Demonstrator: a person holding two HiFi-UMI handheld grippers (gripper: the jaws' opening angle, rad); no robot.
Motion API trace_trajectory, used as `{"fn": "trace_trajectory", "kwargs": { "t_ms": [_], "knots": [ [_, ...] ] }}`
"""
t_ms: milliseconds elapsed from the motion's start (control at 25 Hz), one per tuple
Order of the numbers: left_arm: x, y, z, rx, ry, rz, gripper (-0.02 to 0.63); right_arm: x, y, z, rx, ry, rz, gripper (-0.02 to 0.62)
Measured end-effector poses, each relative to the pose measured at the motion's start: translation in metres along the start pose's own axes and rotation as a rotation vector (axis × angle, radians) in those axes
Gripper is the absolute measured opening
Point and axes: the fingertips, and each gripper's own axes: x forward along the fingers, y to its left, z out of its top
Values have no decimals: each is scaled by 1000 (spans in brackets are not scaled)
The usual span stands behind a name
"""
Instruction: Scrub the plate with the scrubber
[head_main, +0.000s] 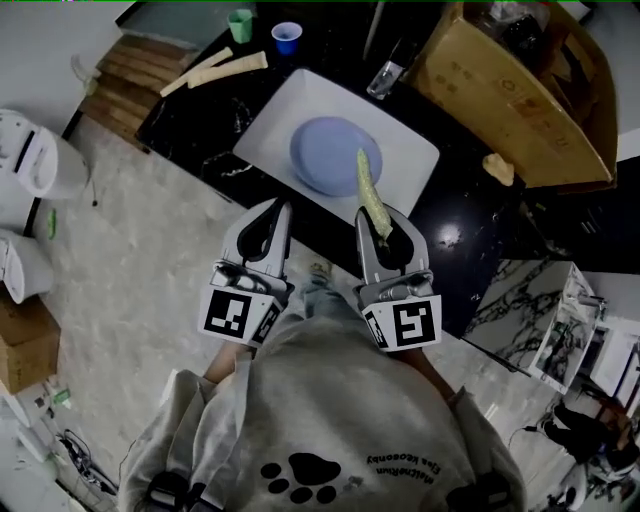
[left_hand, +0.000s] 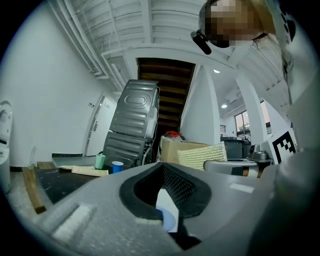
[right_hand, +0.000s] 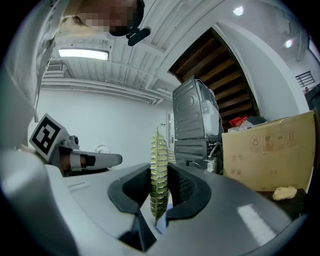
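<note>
A black table (head_main: 195, 125) stands on a pale speckled floor (head_main: 140, 250). The walls (left_hand: 50, 100) are white, a long lamp (right_hand: 82, 53) shines on the ceiling.

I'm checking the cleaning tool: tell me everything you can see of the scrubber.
The scrubber is a thin, flat, yellow-green pad with a glittery woven mesh surface, slightly curved. It stands on edge, pinched at one end between the fingers of the right gripper, which is shut on it. Its free end juts forward over the blue plate; whether it touches the plate cannot be told.
</note>
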Motion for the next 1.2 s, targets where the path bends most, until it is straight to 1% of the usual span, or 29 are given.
{"fn": "trace_trajectory", "kwargs": {
  "t_ms": [160, 400, 600, 760, 840, 960, 1200],
  "knots": [
    [38, 1, -5, 27, 43, -50, 0, 11, -28, -10, 30, 14, -49, 74],
    [63, -3, -13, 48, 96, -104, 0, 13, -53, -19, 48, 24, -111, 75],
    [80, -8, -20, 51, 136, -151, 0, 15, -59, -22, 47, 21, -135, 75],
    [92, -13, -26, 35, 167, -202, 0, 22, -61, -25, 114, 36, -178, 75],
    [98, -12, -29, 27, 176, -225, 1, 25, -64, -31, 121, 48, -190, 75],
    [108, -4, -33, 20, 198, -253, 2, 34, -68, -41, 123, 70, -211, 75],
    [128, 21, -46, 13, 220, -315, 2, 59, -63, -52, 128, 114, -259, 75]
  ]
}}
